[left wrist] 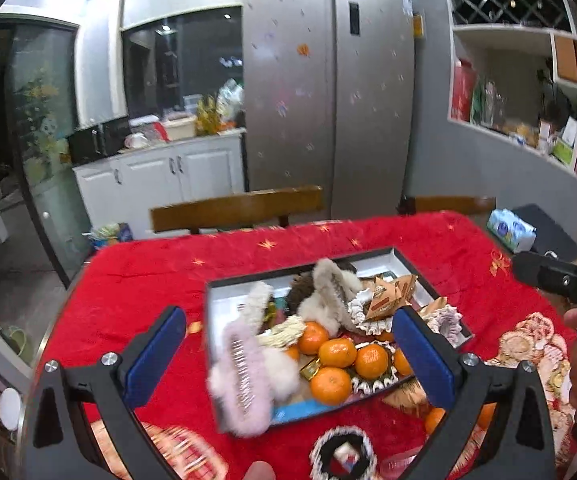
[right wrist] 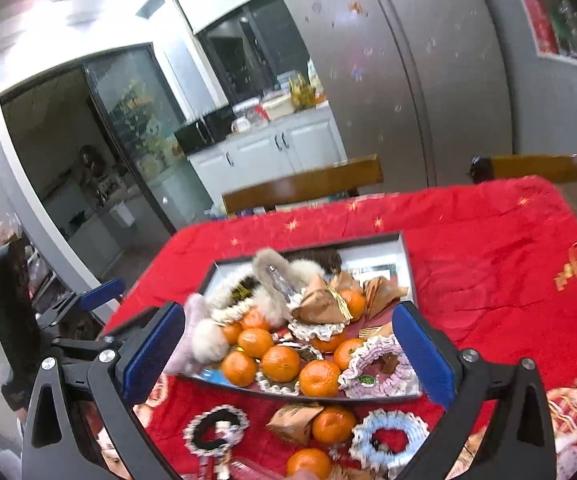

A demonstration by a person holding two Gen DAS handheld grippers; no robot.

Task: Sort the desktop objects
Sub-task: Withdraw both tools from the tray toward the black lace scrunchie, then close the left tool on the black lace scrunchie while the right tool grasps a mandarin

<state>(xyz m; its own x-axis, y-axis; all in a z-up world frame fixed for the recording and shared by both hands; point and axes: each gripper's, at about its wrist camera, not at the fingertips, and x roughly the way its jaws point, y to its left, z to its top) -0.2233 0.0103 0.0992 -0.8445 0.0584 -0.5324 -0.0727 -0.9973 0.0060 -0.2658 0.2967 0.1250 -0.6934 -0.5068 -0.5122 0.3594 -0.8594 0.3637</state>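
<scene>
Left gripper (left wrist: 288,354) and right gripper (right wrist: 288,354) both with fingers spread wide and holding nothing, hovering above a shallow box (right wrist: 406,258) on the red-clothed worktop (right wrist: 488,260), box heaped with mandarins (right wrist: 280,363), fluffy hair clips (left wrist: 244,376) and scrunchies (right wrist: 380,368) (some blurred), more mandarins (right wrist: 332,424) and a black scrunchie (right wrist: 214,428) lying on the cloth just beside it.

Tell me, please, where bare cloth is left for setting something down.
Free: the red cloth right of the tray and behind it, toward the chairs. Crowded: the tray itself, heaped with tangerines and scrunchies, and the near strip where a black scrunchie, blue scrunchie and loose tangerines lie.
</scene>
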